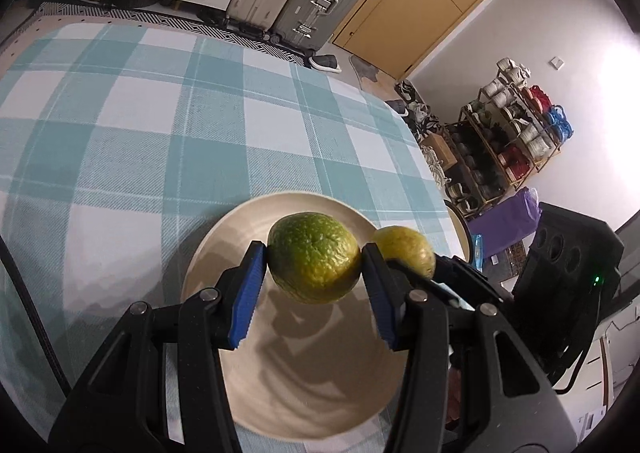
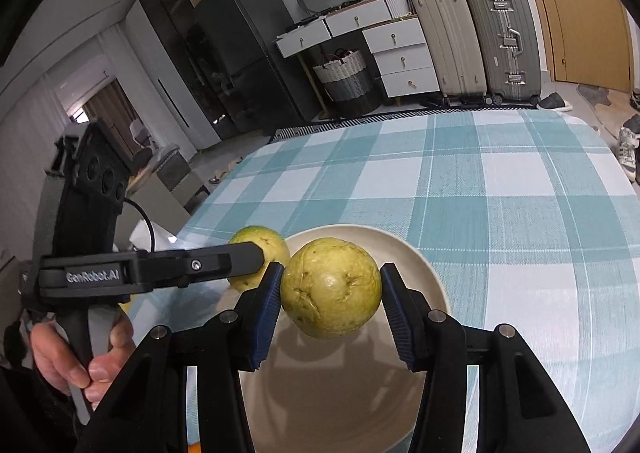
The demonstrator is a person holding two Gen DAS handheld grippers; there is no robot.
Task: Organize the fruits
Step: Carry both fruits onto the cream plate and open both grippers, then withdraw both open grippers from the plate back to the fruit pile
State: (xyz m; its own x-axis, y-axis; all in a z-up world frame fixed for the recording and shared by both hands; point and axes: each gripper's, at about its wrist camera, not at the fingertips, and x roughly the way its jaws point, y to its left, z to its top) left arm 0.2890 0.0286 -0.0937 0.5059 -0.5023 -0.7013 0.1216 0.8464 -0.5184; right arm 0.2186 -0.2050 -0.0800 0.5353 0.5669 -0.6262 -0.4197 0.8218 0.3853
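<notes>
My left gripper (image 1: 314, 259) is shut on a green citrus fruit (image 1: 314, 257) and holds it above a cream plate (image 1: 224, 253). My right gripper (image 2: 331, 287) is shut on a yellow-green guava (image 2: 331, 287) and holds it over the same plate (image 2: 424, 265). In the left wrist view the guava (image 1: 406, 249) peeks out behind my right finger. In the right wrist view the left gripper (image 2: 248, 257) comes in from the left with the citrus (image 2: 260, 245) partly hidden behind it. No fruit lies on the plate.
The table wears a teal-and-white checked cloth (image 1: 160, 125). Its right edge (image 1: 432, 165) is near the plate in the left wrist view. Suitcases (image 2: 472, 37), drawers and a basket stand behind the table. A shoe rack (image 1: 508, 141) stands on the right.
</notes>
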